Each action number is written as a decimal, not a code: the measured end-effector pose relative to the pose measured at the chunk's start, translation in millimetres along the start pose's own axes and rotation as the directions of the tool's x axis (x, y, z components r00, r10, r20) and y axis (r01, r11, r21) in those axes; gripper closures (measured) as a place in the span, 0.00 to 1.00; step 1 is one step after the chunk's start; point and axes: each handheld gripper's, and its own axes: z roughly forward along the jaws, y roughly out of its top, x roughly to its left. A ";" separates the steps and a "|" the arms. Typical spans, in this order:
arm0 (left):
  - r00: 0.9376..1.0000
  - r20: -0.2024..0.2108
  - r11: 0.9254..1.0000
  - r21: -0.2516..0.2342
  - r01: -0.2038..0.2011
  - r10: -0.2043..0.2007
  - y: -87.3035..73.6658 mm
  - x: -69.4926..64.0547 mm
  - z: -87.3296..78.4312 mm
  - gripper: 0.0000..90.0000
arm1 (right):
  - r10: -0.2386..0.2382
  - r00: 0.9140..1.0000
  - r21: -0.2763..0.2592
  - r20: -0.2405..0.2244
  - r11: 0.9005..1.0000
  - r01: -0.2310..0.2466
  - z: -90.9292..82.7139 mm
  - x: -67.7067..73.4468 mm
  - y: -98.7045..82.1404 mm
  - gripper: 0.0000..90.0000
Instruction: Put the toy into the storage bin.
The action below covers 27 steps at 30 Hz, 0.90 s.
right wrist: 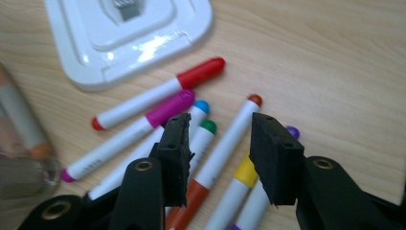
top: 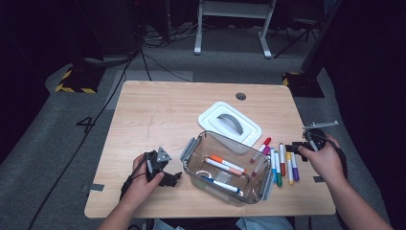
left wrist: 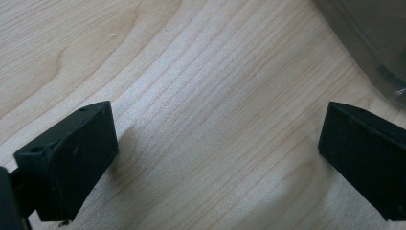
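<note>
high view above table (top: 158, 110) looking forward-down, right gripper view close over markers (right wrist: 143, 103), shared overhead

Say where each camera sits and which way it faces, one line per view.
High view: above the person's side, looking forward and down on the table; both forearms and claws show.
Left gripper view: on the left claw, looking down at bare wood between its wide-apart jaws.
Right gripper view: on the right claw, aimed at the markers.
Shared: high and right views both show the white lid.
</note>
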 end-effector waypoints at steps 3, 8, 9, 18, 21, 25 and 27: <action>1.000 0.000 1.000 0.000 0.000 0.000 0.0 0.0 0.0 0.00 | 0.024 0.999 0.025 0.024 0.999 -0.024 7.9 -12.4 -10.8 0.66; 1.000 0.000 1.000 0.000 0.000 0.000 0.0 0.0 0.0 0.00 | 0.057 0.997 0.067 0.052 0.996 -0.060 19.9 -28.0 -25.8 0.66; 1.000 0.000 1.000 0.000 0.000 0.000 0.0 0.0 0.0 0.00 | 0.069 0.996 0.079 0.057 0.994 -0.073 22.1 -30.3 -28.7 0.66; 1.000 0.000 1.000 0.000 -0.001 0.001 0.0 0.1 0.0 0.00 | 0.118 0.991 0.106 0.056 0.987 -0.123 32.6 -40.5 -40.0 0.66; 1.000 -0.001 1.000 0.000 -0.003 0.003 0.1 0.2 -0.1 0.00 | 0.106 0.992 0.122 0.070 0.986 -0.114 35.9 -41.0 -41.2 0.70; 1.000 0.000 1.000 0.000 0.000 0.000 0.0 0.0 0.0 0.00 | 0.115 0.988 0.133 0.106 0.983 -0.129 37.8 -43.5 -42.0 0.75; 1.000 0.000 1.000 0.000 0.000 0.000 0.0 0.0 0.0 0.00 | 0.123 0.985 0.131 0.118 0.982 -0.138 37.6 -45.5 -41.9 0.80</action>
